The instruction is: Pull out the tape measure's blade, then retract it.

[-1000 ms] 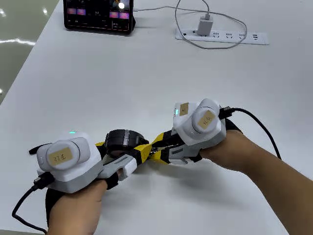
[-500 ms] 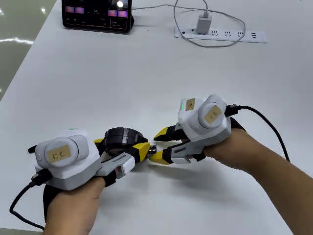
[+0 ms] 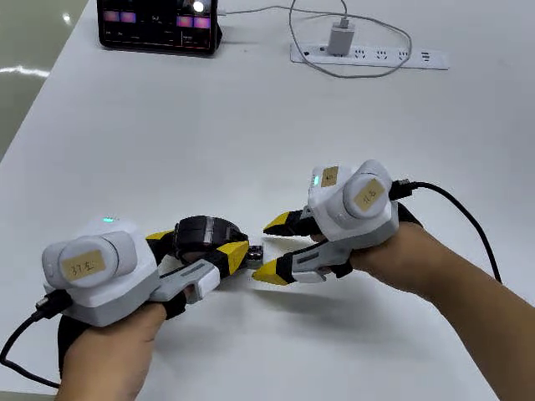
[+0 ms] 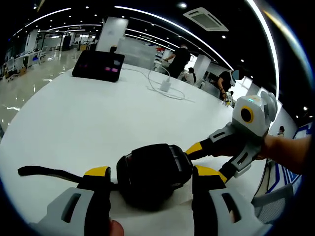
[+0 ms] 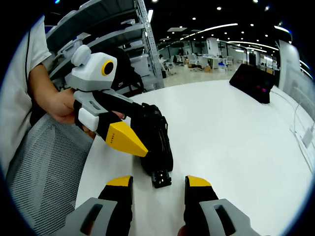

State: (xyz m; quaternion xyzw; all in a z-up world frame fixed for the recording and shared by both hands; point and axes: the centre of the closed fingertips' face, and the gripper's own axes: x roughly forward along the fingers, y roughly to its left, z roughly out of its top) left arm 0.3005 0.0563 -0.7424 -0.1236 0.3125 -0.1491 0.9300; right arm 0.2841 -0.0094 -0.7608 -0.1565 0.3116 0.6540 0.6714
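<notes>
A black round tape measure lies on the white table, and my left gripper is shut on its case. Its dark end hook pokes out to the right and no blade shows. My right gripper is open, its yellow-tipped fingers just short of the hook, one above and one below it in the head view. In the right gripper view the tape measure lies straight ahead, with the left gripper's yellow finger across it.
At the table's far edge stand a dark tablet with a lit screen and a white power strip with a charger and looped cable. A black strap trails left of the tape measure. A cable runs from the right gripper.
My right gripper has drawn back to the right from the tape measure and its jaws have opened. The left gripper keeps its hold on the case.
</notes>
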